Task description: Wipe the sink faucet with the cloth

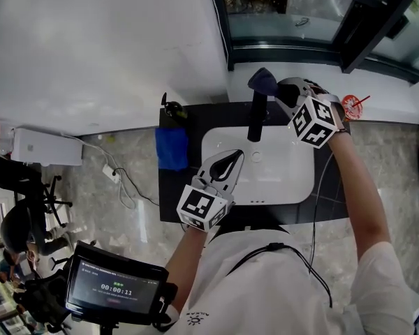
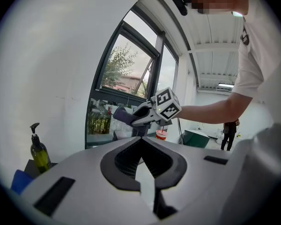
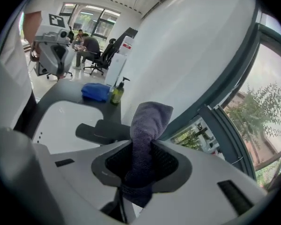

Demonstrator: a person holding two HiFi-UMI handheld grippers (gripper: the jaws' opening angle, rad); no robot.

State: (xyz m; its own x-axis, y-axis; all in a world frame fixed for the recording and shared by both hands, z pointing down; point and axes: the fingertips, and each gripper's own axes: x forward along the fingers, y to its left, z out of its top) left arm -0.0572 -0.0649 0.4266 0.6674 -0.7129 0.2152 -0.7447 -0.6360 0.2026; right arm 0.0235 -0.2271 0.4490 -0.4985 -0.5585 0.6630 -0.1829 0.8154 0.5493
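Right tongs point(image 3: 141, 149) pinching purple cloth point(image 3: 149, 121); cloth end sticks up past tips. In head view, cloth sits at 12 o'clock of black faucet point(image 1: 255, 121), right by its top. Touching or not, cannot tell. Faucet stands at 12 o'clock edge of white sink point(image 1: 279, 183). Left tongs point(image 1: 234, 158) pressed together, nothing in them, over sink's 9 o'clock side. Blue rag point(image 1: 172, 148) on dark desk point(image 1: 169, 187) at sink's 9 o'clock. Soap bottle point(image 1: 173, 109) at 10.

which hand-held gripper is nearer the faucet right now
Right. The right hand-held gripper, clamped on the purple cloth, is at the top of the black faucet. The left hand-held gripper hangs apart from it, over the near left edge of the sink.
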